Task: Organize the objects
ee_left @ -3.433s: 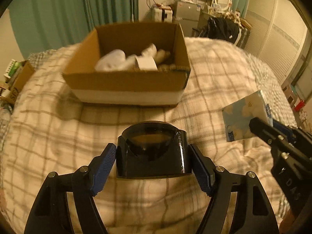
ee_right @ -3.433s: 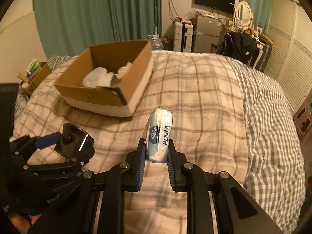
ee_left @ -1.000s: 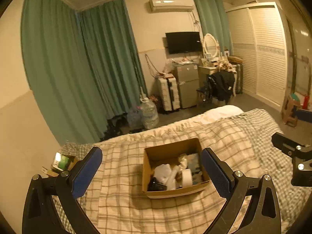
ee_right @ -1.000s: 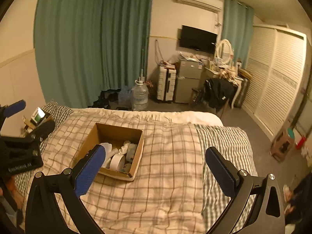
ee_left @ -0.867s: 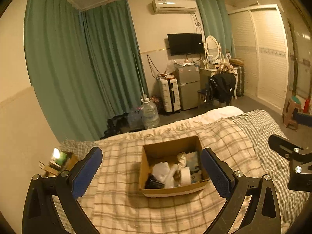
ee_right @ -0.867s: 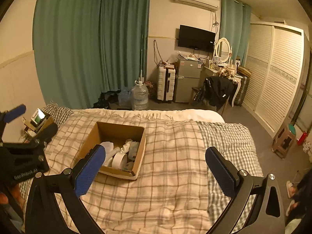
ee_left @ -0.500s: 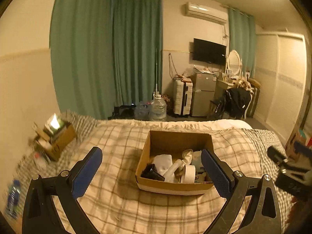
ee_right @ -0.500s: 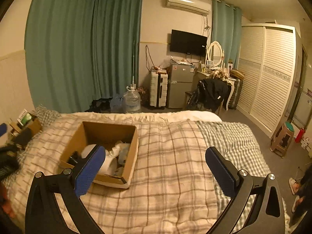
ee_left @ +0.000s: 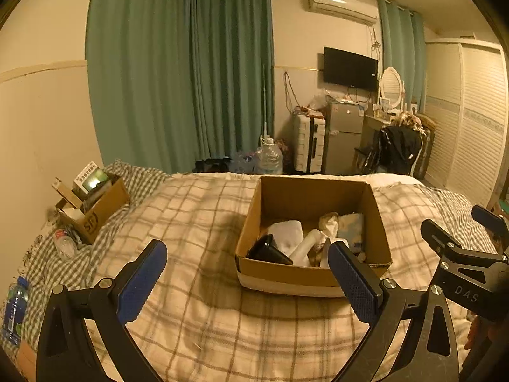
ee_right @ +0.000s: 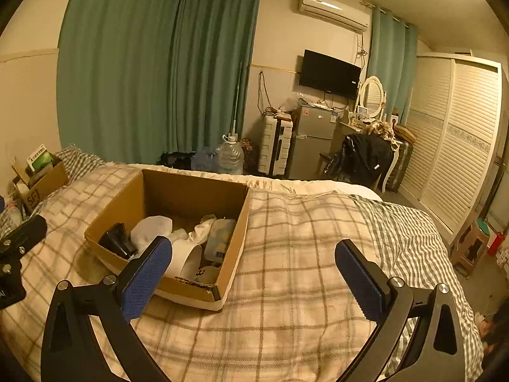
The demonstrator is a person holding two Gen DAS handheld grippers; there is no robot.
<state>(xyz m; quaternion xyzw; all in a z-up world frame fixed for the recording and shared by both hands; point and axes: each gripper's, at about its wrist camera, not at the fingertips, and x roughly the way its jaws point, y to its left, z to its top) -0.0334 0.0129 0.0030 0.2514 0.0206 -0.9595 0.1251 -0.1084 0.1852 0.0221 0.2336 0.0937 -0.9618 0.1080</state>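
An open cardboard box (ee_left: 311,275) stands on the plaid bed; it also shows in the right wrist view (ee_right: 127,203). Inside lie a black container (ee_left: 268,250), white cloth (ee_left: 288,234), a white roll (ee_right: 187,259) and a blue tissue pack (ee_left: 351,226). My left gripper (ee_left: 246,281) is open and empty, held above the bed in front of the box. My right gripper (ee_right: 253,269) is open and empty, just right of the box. The right gripper also shows at the right edge of the left wrist view (ee_left: 464,254).
A smaller cardboard box (ee_left: 95,207) with books sits at the bed's left edge, with bottles (ee_left: 14,310) beside it. Beyond the bed stand a water jug (ee_right: 229,156), suitcase, fridge (ee_right: 313,141) and a chair with black clothes (ee_right: 366,156). The plaid blanket (ee_right: 302,254) spreads right of the box.
Both grippers, which earlier held the black container and the tissue pack, are now open and empty; those items lie in the box. Over the last second both views have drawn closer to the box.
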